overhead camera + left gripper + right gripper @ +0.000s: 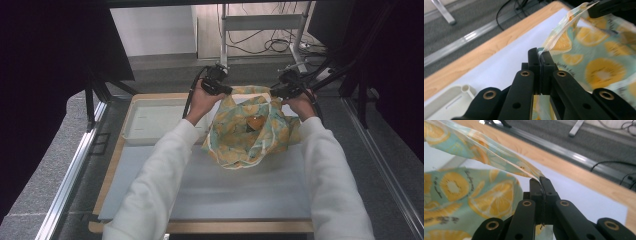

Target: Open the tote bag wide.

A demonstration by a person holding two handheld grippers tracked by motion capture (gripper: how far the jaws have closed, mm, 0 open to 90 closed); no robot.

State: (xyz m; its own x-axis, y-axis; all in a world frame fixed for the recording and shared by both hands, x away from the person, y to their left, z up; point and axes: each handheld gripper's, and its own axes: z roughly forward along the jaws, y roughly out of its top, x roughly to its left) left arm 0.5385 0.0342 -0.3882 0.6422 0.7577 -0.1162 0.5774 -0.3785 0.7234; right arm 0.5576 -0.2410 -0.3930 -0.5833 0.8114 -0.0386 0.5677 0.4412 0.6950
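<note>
A garment [250, 132] of light green cloth printed with orange slices hangs over the far middle of the white mat [240, 190]. Its lower part rests crumpled on the mat. My left gripper [227, 90] is shut on the left end of its top edge, and my right gripper [273, 92] is shut on the right end. Between them the edge is held up and stretched. In the left gripper view the jaws pinch the cloth's hem [549, 46] at my left gripper [539, 53]. In the right gripper view a folded hem [506, 161] runs into my right gripper [540, 180].
A white plastic tray [150, 120] sits at the far left of the wooden table [107, 185], just left of the garment. Metal rails [70, 180] flank the table. A metal stand [260, 30] and cables lie on the floor beyond the table's far edge.
</note>
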